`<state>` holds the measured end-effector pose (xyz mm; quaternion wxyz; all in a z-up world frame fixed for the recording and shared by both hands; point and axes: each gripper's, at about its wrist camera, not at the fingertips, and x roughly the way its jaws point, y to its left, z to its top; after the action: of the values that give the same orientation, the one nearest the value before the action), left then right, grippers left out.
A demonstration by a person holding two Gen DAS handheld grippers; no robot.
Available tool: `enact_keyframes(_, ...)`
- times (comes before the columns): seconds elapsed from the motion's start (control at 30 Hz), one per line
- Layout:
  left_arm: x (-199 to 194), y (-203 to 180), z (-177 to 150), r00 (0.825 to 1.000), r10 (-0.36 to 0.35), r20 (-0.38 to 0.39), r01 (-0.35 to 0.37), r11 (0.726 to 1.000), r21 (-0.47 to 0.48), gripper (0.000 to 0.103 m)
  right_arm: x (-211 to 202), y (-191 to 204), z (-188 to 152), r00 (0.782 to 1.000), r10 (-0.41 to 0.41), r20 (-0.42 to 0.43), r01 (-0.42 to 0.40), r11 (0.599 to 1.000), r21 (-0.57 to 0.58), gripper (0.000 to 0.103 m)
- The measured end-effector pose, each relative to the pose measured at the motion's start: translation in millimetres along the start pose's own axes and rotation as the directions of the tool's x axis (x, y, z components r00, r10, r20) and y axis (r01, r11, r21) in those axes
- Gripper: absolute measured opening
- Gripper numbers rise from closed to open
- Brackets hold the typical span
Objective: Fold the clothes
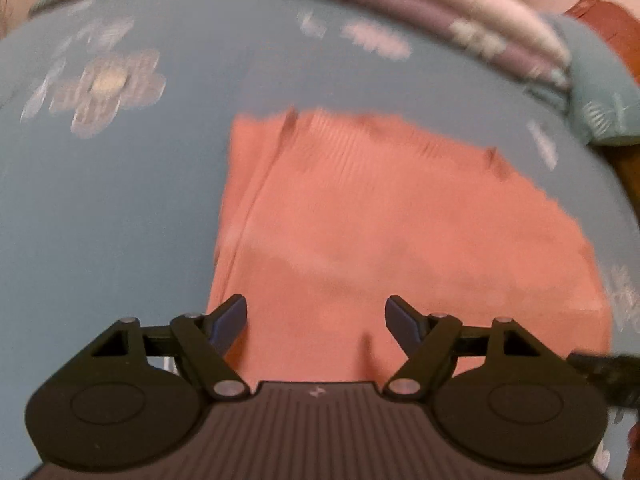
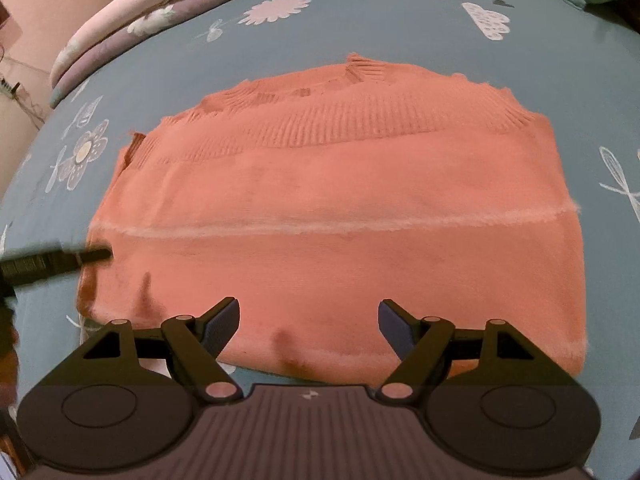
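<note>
Here I see a salmon-pink sweater [image 2: 332,216] lying folded flat on the bed, on a blue-grey sheet [image 2: 400,32] printed with white flowers and dragonflies. In the right wrist view it forms a broad rectangle: ribbed knit bands run along its far edge, and a pale fuzzy line crosses it from side to side about halfway down. Its near edge lies just ahead of my right hand-held gripper [image 2: 309,326], whose jaws stand wide apart above the cloth with nothing between them. At the left of that view a dark finger of the other tool reaches in over the sweater's left edge; I cannot tell whether it touches the fabric.

The left wrist view is blurred. There the sweater [image 1: 380,220] fills the middle and right, its left edge running up and away from the left hand-held gripper [image 1: 316,324]. That one is also spread wide and empty, hovering over the sweater's near part.

Beyond the sheet, a rolled quilt [image 2: 132,20] in pink and mauve with a floral print lies along the far side of the bed, and a teal pillow [image 1: 600,96] sits at the far right corner.
</note>
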<state>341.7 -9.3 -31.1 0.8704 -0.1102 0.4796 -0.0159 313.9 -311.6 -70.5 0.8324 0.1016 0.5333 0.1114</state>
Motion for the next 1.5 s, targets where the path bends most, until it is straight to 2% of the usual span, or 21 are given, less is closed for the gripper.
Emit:
enact_keyframes(0.1, 17.4, 1.7, 20.2, 1.000, 0.015, 0.025, -0.015, 1.000, 0.016, 0.077, 4.1, 4.8, 4.6, 1.000, 0.006, -0.005, -0.006, 1.000, -0.007, 0.080)
enact_keyframes(0.17, 27.3, 2.1, 25.2, 0.999, 0.040, -0.001, -0.040, 0.999, 0.021, 0.078, 6.4, 7.6, 6.5, 1.000, 0.011, -0.007, -0.011, 1.000, -0.014, 0.081)
enact_keyframes(0.27, 48.6, 2.2, 25.1, 0.985, 0.154, -0.080, -0.149, 0.987, 0.067, 0.078, 11.4, 10.9, 8.0, 1.000, 0.016, -0.020, -0.016, 1.000, -0.019, 0.081)
enact_keyframes(0.33, 44.3, 14.1, 25.8, 0.988, 0.123, -0.089, -0.123, 0.992, 0.004, 0.077, 14.4, 12.5, 8.7, 0.999, 0.019, -0.031, -0.019, 1.000, -0.017, 0.081)
enact_keyframes(0.4, 32.5, 25.8, 28.6, 0.994, 0.091, -0.065, -0.095, 0.994, -0.060, 0.077, 12.4, 14.2, 9.5, 0.999, 0.027, -0.026, -0.027, 0.999, -0.025, 0.081)
enact_keyframes(0.47, 14.5, 27.6, 33.6, 0.995, 0.099, -0.002, -0.099, 0.993, -0.063, 0.078, 11.4, 15.9, 10.9, 0.999, 0.033, -0.022, -0.034, 0.999, -0.040, 0.081)
enact_keyframes(0.53, 8.5, 31.7, 40.5, 0.997, 0.075, 0.025, -0.073, 0.995, -0.071, 0.079, 12.9, 16.0, 12.7, 0.999, 0.038, -0.027, -0.039, 0.998, -0.042, 0.081)
enact_keyframes(0.77, 36.4, 44.1, 64.2, 0.998, 0.052, -0.028, -0.054, 0.997, -0.052, 0.078, 21.1, 14.3, 16.8, 0.997, 0.063, -0.048, -0.064, 0.998, -0.006, 0.081)
enact_keyframes(0.93, 51.9, 37.1, 67.3, 0.998, 0.037, -0.046, -0.036, 0.999, 0.025, 0.079, 27.8, 19.7, 11.7, 0.995, 0.065, -0.079, -0.068, 0.997, -0.036, 0.081)
enact_keyframes(1.07, 55.7, 33.2, 73.8, 0.998, 0.053, -0.025, -0.051, 0.997, 0.050, 0.079, 30.1, 23.1, 10.6, 0.994, 0.068, -0.088, -0.071, 0.997, -0.036, 0.081)
enact_keyframes(1.23, 67.6, 38.4, 78.9, 0.997, 0.018, -0.069, -0.016, 0.999, 0.034, 0.080, 34.6, 25.4, 12.3, 0.992, 0.073, -0.098, -0.078, 0.996, -0.044, 0.081)
enact_keyframes(1.37, 65.4, 39.5, 77.0, 0.998, 0.029, -0.050, -0.025, 0.997, 0.074, 0.080, 36.6, 28.1, 14.6, 0.993, 0.070, -0.097, -0.076, 0.995, -0.059, 0.081)
enact_keyframes(1.5, 67.3, 47.5, 76.7, 0.997, -0.023, -0.071, 0.026, 0.999, 0.042, 0.080, 38.5, 28.1, 15.9, 0.992, 0.074, -0.101, -0.081, 0.995, -0.065, 0.082)
